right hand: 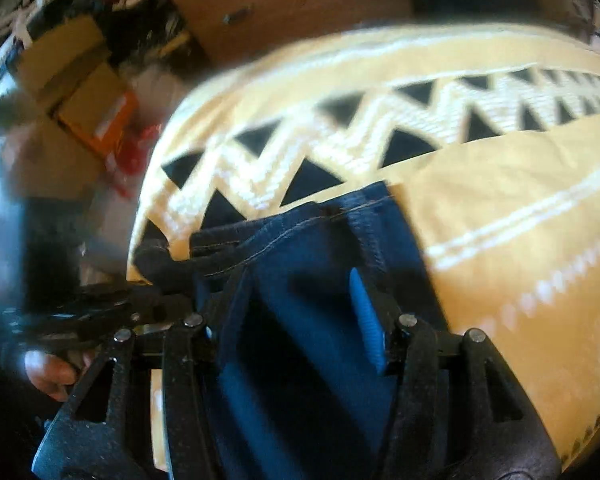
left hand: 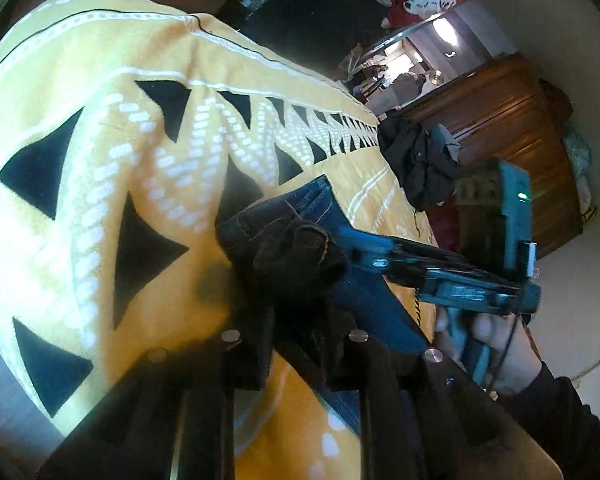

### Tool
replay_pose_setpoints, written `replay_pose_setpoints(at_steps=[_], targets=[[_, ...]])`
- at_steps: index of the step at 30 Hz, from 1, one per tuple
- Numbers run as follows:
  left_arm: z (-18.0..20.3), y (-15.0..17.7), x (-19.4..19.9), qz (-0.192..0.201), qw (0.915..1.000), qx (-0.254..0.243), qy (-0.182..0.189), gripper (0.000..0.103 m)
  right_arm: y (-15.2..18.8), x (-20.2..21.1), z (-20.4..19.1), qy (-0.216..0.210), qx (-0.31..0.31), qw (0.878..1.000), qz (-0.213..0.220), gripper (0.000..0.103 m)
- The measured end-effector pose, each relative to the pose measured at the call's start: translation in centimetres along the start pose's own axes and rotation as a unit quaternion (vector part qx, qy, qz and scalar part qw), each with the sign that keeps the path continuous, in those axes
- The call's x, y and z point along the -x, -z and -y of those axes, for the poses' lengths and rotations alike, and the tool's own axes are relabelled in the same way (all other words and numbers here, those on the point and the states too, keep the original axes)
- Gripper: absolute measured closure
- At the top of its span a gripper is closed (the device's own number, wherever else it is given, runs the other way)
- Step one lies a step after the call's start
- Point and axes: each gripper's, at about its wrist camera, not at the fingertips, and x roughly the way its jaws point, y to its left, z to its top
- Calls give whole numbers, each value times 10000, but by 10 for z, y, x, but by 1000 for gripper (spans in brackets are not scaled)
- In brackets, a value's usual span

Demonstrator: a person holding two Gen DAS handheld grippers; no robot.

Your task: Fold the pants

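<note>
Nearest, at six o'clock: left gripper (left hand: 296, 344) clamped on bunched dark denim. Jeans (right hand: 300, 264) draped over the yellow patterned blanket (left hand: 100, 160), centre toward four o'clock. Right gripper (right hand: 300, 320) at three o'clock, jaws narrow, apparently pinching cloth. Judged heavy, limp, grippy; best held at stitched hem or waistband.

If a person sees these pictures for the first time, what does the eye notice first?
First comes the yellow blanket with black triangles and white zigzags, filling most of both views. Next are the dark blue jeans lying on it, near the lower middle, with the left gripper and the right gripper both at the denim. Behind, a wooden dresser stands past the blanket's edge.
</note>
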Motion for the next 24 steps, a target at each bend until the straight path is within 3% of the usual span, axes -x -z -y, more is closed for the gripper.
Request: replay_pose_setpoints(at_steps=[1, 2, 5, 8, 15, 18, 19, 21, 24], targets=[[0, -1, 0, 1, 10000, -24, 12, 85, 0, -4, -2, 66, 38, 10000, -33, 63], [3, -2, -2, 2, 10000, -50, 31, 85, 0, -4, -3, 150, 48, 9999, -31, 93], [7, -8, -2, 53, 9999, -78, 129, 85, 2, 20, -5, 356, -12, 9984, 439, 99], [6, -13, -4, 65, 9999, -65, 98, 85, 3, 39, 2, 642, -211, 9945, 796, 99], [-6, -18, 2, 19, 9999, 97, 48, 85, 2, 7, 15, 891, -355, 9945, 413, 95], [-6, -18, 7, 33, 9999, 67, 110, 85, 5, 18, 10, 891, -462, 9929, 643, 91], [-4, -18, 10, 47, 10000, 17, 70, 85, 5, 26, 7, 923, -494, 9914, 790, 89], [1, -19, 18, 136, 9999, -38, 45, 78, 9, 45, 2, 990, -583, 9869, 1136, 68], [11, -24, 29, 374, 9991, -192, 41, 68, 23, 72, -11, 729, -814, 9827, 1497, 63]])
